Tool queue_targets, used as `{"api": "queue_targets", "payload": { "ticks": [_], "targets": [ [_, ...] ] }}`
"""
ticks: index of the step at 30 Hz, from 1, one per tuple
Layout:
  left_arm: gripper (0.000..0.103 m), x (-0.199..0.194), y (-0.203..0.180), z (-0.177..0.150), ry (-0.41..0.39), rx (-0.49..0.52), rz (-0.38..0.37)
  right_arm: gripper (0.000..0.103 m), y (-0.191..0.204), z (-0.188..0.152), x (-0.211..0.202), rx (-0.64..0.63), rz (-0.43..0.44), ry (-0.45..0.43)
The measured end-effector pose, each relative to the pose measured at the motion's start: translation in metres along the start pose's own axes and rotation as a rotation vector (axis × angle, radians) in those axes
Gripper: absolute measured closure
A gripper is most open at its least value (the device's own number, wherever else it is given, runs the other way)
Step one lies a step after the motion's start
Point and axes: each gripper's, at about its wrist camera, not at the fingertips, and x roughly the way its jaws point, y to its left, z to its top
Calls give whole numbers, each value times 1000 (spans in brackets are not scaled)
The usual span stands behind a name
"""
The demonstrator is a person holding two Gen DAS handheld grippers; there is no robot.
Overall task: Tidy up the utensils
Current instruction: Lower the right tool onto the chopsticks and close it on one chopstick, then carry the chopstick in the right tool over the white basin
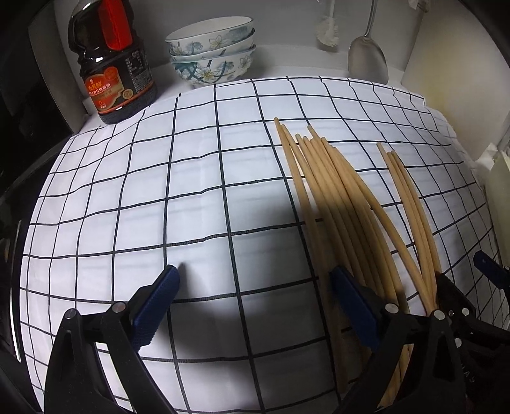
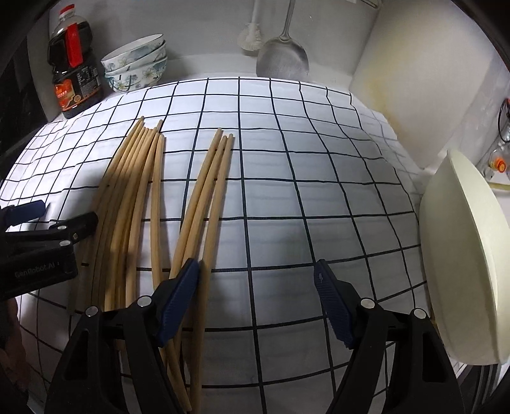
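Wooden chopsticks [image 2: 134, 197]: eight plus three.

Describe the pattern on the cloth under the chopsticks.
The cloth is white with a grid of thin dark lines, clearest in the right wrist view.

Checked cloth [image 1: 197, 197] — white wall [image 2: 207, 28] behind.

The chopsticks [image 2: 204, 194] look like pale matt wood or bamboo, smooth-sided. Under them a white checked cloth [image 1: 191, 197] lies slightly creased. At the far edge, stacked bowls [image 1: 212, 51] show glossy glazed ceramic, the spatula [image 2: 282, 60] brushed metal, and the soy sauce bottle [image 1: 111, 63] shiny plastic, probably.
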Motion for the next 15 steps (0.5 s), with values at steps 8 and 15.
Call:
{"api": "queue_targets", "payload": {
  "ticks": [8, 15],
  "targets": [
    [55, -9, -20, 3, -22, 49, -44, 83, 16, 5, 0, -74, 83, -12],
    [95, -11, -16, 4, -13, 36, -77, 97, 12, 5, -1, -35, 127, 10]
  ]
}}
